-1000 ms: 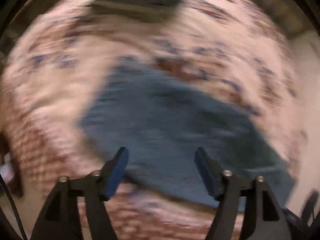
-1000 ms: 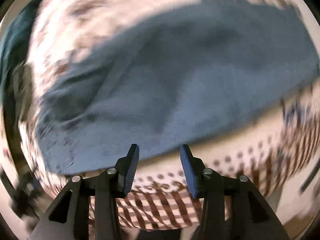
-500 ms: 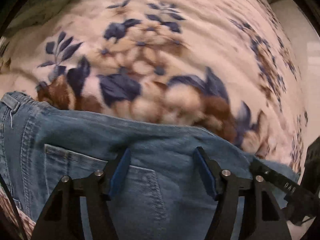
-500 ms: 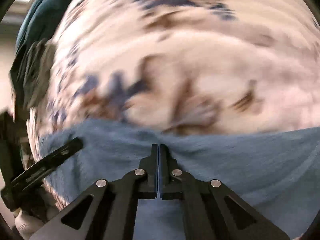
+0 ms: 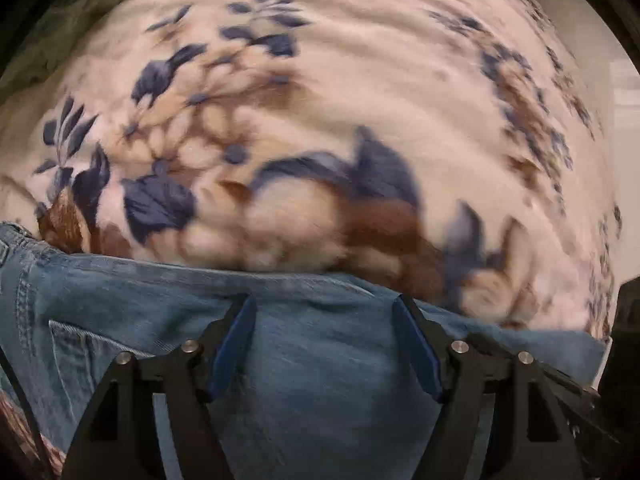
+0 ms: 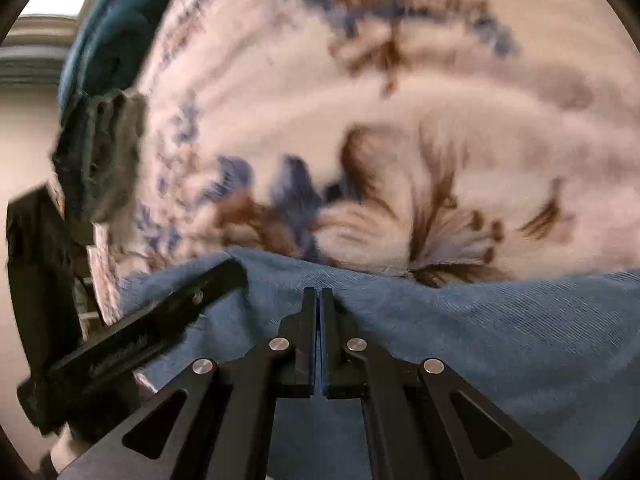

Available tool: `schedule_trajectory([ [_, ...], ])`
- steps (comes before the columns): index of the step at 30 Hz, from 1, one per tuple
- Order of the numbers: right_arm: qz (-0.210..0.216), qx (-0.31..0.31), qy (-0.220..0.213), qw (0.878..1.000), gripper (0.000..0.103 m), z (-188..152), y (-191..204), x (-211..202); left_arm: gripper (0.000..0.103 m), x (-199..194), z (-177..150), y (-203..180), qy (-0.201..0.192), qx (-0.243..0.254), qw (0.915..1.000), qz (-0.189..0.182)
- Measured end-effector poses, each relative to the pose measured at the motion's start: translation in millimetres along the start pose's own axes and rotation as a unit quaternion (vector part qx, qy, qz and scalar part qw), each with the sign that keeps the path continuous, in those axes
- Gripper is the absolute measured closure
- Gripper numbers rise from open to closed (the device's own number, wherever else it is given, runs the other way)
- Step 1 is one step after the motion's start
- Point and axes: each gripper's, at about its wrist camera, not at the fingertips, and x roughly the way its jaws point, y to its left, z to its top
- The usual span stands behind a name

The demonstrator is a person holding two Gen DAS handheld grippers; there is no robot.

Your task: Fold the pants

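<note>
Jeans (image 5: 320, 380) at the bedspread's (image 5: 360, 80) near edge: my right gripper (image 6: 319, 300) pinches denim, my left gripper (image 5: 324, 320) is opening over it; next, carry the fold across.

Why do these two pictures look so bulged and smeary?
Both views come through fisheye lenses, so edges curve. Left wrist view: the floral blanket is motion-blurred, the jeans somewhat sharper. Right wrist view: blanket smeared too, bright window glare top left, closed right gripper crisp.
</note>
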Motion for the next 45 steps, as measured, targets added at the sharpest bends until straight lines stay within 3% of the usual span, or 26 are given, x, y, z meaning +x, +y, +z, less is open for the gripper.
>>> schedule_trajectory([
  [6, -0.043, 0.028, -0.029, 0.998, 0.103, 8.2, -33.8, -6.8, 0.065, -2.8, 2.7, 38.0, -0.013, -0.034, 0.9989, -0.029],
  [10, -0.024, 0.05, -0.016, 0.998, 0.103, 10.9, -45.2, -10.5, 0.064, -11.0, 4.4, 39.5, -0.007, -0.034, 0.9988, -0.035],
  [13, 0.001, 0.028, -0.017, 0.999, 0.096, 6.3, -36.6, -37.2, 0.052, -39.9, -3.6, 40.0, -0.027, -0.02, 0.9983, -0.047],
  [14, 0.024, 0.025, -0.031, 0.999, 0.088, 0.5, -33.3, -51.4, 0.047, -57.0, -13.2, 46.9, -0.044, -0.024, 0.9971, -0.057],
  [16, 0.053, 0.025, -0.058, 0.997, 0.048, -14.7, -31.2, -72.7, 0.034, -76.5, -34.5, 62.2, -0.06, -0.032, 0.9949, -0.075],
  [17, 0.071, 0.035, -0.077, 0.994, 0.013, -29.5, -32.0, -84.6, 0.023, -88.6, -48.8, 73.5, -0.061, -0.04, 0.9944, -0.076],
  [18, 0.083, 0.048, -0.083, 0.992, 0.008, -42.3, -32.9, -90.4, 0.014, -95.8, -59.3, 77.9, -0.059, -0.045, 0.9946, -0.072],
  [22, 0.091, 0.111, -0.019, 0.989, 0.009, -100.7, -28.4, -76.9, 0.013, -108.0, -103.3, 113.2, -0.053, -0.09, 0.9945, -0.011],
  [23, 0.091, 0.129, -0.006, 0.987, 0.012, -117.3, -27.7, -71.4, 0.013, -109.2, -107.8, 126.7, -0.055, -0.109, 0.9925, -0.005],
  [25, 0.088, 0.157, 0.018, 0.984, 0.03, -147.6, -26.6, -58.5, 0.013, -111.1, -121.6, 169.8, -0.055, -0.171, 0.9837, 0.01],
  [26, 0.086, 0.165, 0.028, 0.982, 0.044, -159.5, -24.5, -50.2, 0.013, -110.7, -125.1, 192.2, -0.055, -0.208, 0.9766, 0.0],
  [27, 0.083, 0.174, 0.035, 0.981, 0.05, -171.6, -24.5, -42.7, 0.013, -109.0, -127.6, 205.4, -0.055, -0.23, 0.9715, -0.007],
  [29, 0.107, 0.2, 0.044, 0.973, 0.05, -189.8, -26.6, -27.6, 0.013, -105.8, -128.5, 240.6, -0.066, -0.3, 0.9509, -0.039],
  [32, 0.124, 0.23, 0.028, 0.965, 0.051, -196.6, -31.7, -14.7, 0.015, -95.3, -130.5, 270.9, -0.068, -0.359, 0.9281, -0.073],
  [34, 0.113, 0.247, 0.02, 0.962, 0.051, -195.6, -34.7, -8.8, 0.016, -91.7, -130.2, 281.0, -0.071, -0.374, 0.9212, -0.082],
  [38, 0.109, 0.287, 0.028, 0.951, 0.051, -192.0, -39.9, -0.7, 0.025, -86.7, -120.8, 278.0, -0.078, -0.358, 0.9274, -0.076],
  [40, 0.105, 0.286, 0.025, 0.952, 0.051, -191.1, -39.1, -1.6, 0.035, -88.6, -119.0, 274.8, -0.087, -0.345, 0.9325, -0.064],
  [42, 0.1, 0.284, 0.024, 0.953, 0.051, -190.3, -35.7, 3.3, 0.056, -84.8, -112.8, 267.4, -0.09, -0.329, 0.9389, -0.047],
  [44, 0.1, 0.299, 0.018, 0.949, 0.052, -193.5, -38.6, 8.0, 0.065, -85.3, -113.2, 265.5, -0.093, -0.316, 0.9438, -0.028],
  [45, 0.095, 0.306, 0.016, 0.947, 0.059, -192.5, -35.4, 11.3, 0.068, -85.3, -113.6, 263.5, -0.095, -0.308, 0.9464, -0.021],
])
